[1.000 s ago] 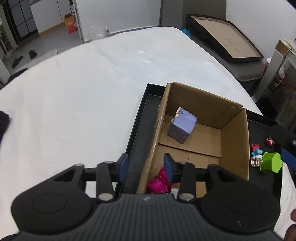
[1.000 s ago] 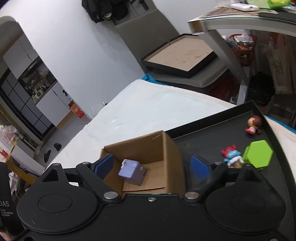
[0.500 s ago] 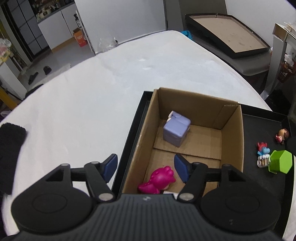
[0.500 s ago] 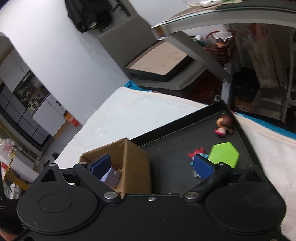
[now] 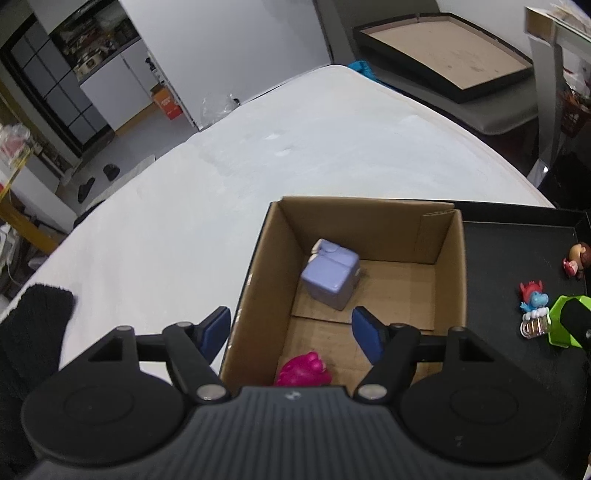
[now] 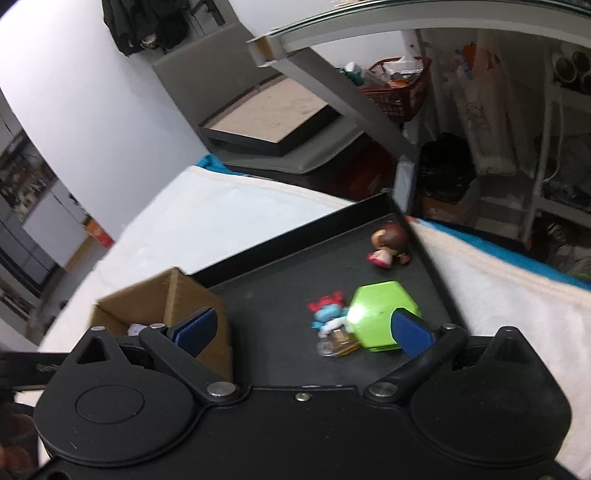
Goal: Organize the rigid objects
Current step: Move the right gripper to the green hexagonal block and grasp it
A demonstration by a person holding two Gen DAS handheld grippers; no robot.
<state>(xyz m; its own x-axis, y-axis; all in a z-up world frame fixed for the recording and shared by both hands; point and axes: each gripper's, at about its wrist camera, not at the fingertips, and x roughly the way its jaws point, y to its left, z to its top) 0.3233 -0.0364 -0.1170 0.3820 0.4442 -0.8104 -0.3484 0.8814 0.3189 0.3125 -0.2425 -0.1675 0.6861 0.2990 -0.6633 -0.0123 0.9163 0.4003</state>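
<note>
On black tray [image 6: 280,317], green block [image 6: 380,317] sits just before right gripper [image 6: 303,328].

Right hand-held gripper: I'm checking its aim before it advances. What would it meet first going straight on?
Probably the green hexagonal block on the black tray; the right hand-held gripper is open, the small blue figure lying between its fingers. Depth is unclear.

Place: a lived-in home room.
Storage: white cabinets with dark glass-fronted shelving [image 5: 55,74] stood behind.
Floor: dark shoes [image 5: 110,171] lay loose.
Clutter: a red plastic basket of household bits [image 6: 399,88] sat under a grey table [image 6: 332,74].
Wall: dark clothes [image 6: 144,22] hung.
</note>
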